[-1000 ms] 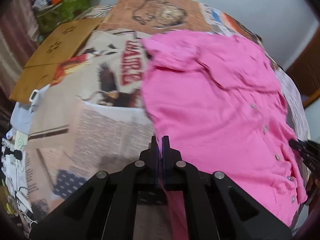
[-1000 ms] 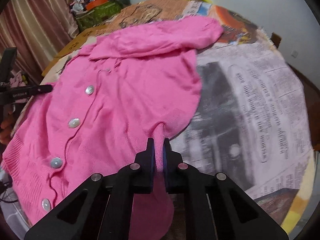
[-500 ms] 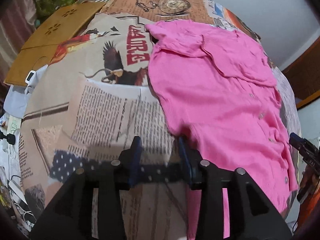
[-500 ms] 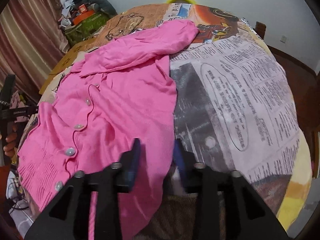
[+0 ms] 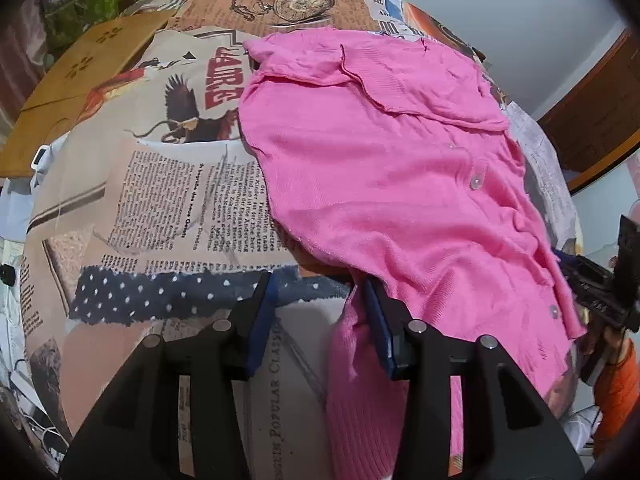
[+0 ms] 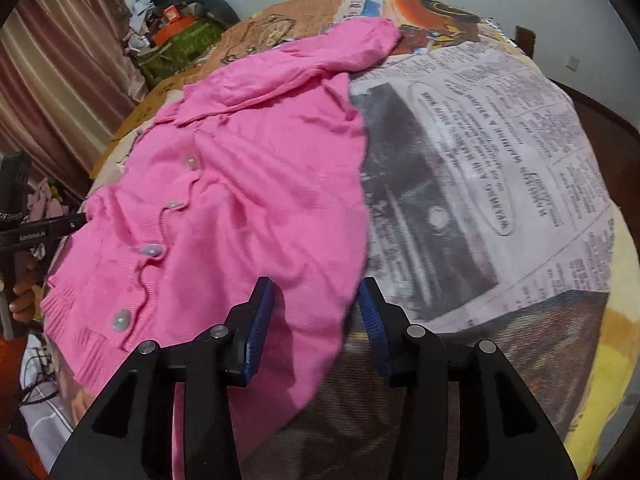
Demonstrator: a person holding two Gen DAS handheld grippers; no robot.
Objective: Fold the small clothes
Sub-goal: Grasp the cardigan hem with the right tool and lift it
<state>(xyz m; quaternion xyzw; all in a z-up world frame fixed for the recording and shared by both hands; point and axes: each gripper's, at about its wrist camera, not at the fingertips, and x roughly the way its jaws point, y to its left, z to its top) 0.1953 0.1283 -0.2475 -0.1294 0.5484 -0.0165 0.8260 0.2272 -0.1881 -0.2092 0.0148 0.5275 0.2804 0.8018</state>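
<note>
Both grippers, left gripper [image 5: 318,316] and right gripper [image 6: 316,312], released the pink cardigan [image 5: 392,184] ahead.

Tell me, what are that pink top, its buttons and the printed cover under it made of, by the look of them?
Pink cardigan: soft fine knit, matte, with ribbed hem; probably cotton or acrylic.
Buttons: pale and glossy, likely plastic or shell.
Cover: newspaper-print pattern, but it drapes and wrinkles like woven cloth, not paper.

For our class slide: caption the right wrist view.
Open right gripper over the pink cardigan, spread on a newspaper-print cloth.
</note>
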